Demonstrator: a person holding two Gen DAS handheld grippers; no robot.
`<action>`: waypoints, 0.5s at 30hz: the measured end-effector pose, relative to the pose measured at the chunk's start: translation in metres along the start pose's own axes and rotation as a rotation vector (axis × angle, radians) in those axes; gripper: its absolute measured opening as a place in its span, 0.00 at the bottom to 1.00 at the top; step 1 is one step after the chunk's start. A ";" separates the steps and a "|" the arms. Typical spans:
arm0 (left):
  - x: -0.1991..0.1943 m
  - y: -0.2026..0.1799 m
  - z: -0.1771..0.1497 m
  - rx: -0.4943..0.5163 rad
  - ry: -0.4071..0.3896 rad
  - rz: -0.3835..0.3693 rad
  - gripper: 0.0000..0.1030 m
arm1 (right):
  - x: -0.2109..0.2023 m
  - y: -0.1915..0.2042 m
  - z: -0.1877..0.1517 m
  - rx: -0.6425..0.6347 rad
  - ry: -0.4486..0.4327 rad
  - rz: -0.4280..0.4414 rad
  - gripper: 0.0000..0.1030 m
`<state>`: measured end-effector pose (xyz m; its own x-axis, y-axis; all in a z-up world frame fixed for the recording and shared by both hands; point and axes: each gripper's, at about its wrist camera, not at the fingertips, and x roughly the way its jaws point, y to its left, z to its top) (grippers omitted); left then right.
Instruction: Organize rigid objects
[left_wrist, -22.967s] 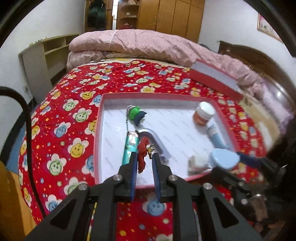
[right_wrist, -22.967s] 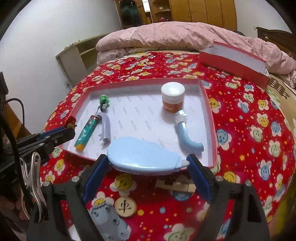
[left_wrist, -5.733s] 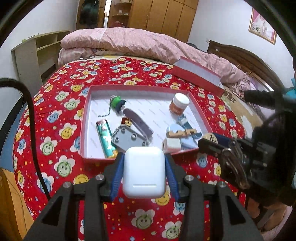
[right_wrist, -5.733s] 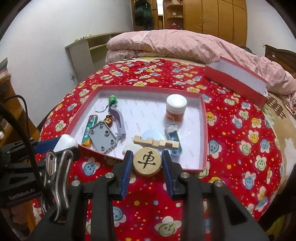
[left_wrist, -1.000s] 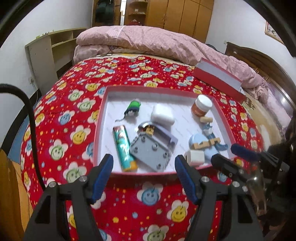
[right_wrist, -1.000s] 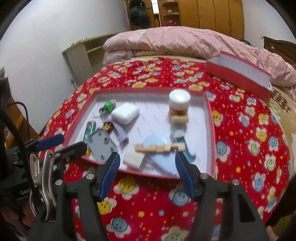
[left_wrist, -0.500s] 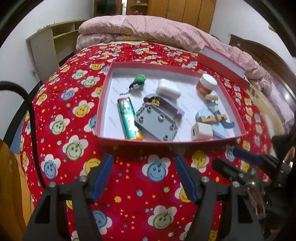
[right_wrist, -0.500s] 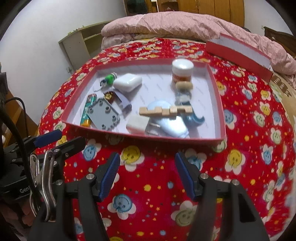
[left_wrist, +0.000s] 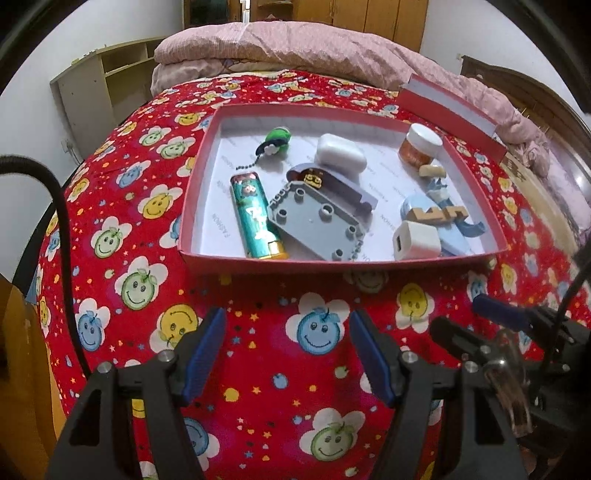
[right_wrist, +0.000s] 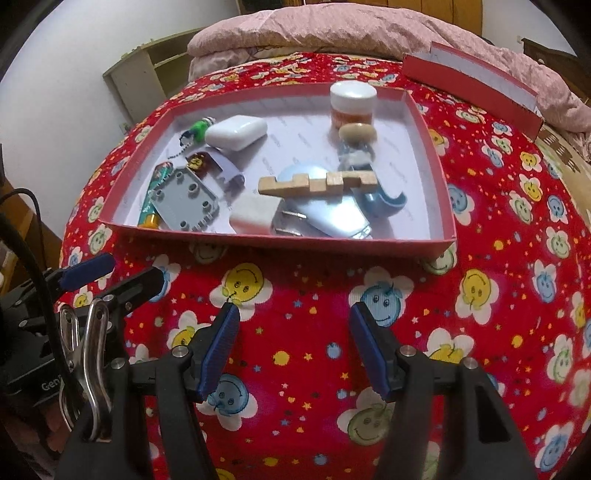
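Your left gripper (left_wrist: 286, 347) and right gripper (right_wrist: 293, 341) both hang released and empty over the red smiley-print bedspread (left_wrist: 258, 369), short of the red cardboard tray (right_wrist: 258, 242) at 12 o'clock that holds every piece. Inside it, the glossy teal lighter (left_wrist: 256, 218) runs its long axis from 12 to 6, the notched wooden strip (right_wrist: 317, 182) lies 9 to 3 across a smooth pale-blue oval (right_wrist: 325, 212), and the white rounded case (right_wrist: 236, 133) sits at 11. A pink quilt (left_wrist: 295, 48) and wooden wardrobes lie beyond.

Home bedroom: bed (left_wrist: 258, 354), pink quilt (left_wrist: 295, 48), wooden wardrobe (left_wrist: 362, 14).
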<state>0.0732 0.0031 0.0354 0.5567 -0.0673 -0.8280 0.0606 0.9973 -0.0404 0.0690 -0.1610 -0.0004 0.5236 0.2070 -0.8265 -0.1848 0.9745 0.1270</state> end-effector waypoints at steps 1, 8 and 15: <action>0.001 0.000 0.000 -0.001 0.003 0.000 0.70 | 0.002 -0.001 -0.001 0.003 0.005 -0.001 0.62; 0.010 0.001 -0.003 -0.003 0.019 0.006 0.70 | 0.004 0.002 -0.003 -0.019 -0.001 -0.028 0.62; 0.012 -0.003 -0.005 0.017 0.011 0.029 0.71 | 0.005 0.004 -0.005 -0.026 -0.018 -0.044 0.62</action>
<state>0.0759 -0.0007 0.0225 0.5496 -0.0383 -0.8346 0.0591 0.9982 -0.0069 0.0671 -0.1559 -0.0068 0.5461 0.1660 -0.8211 -0.1829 0.9801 0.0765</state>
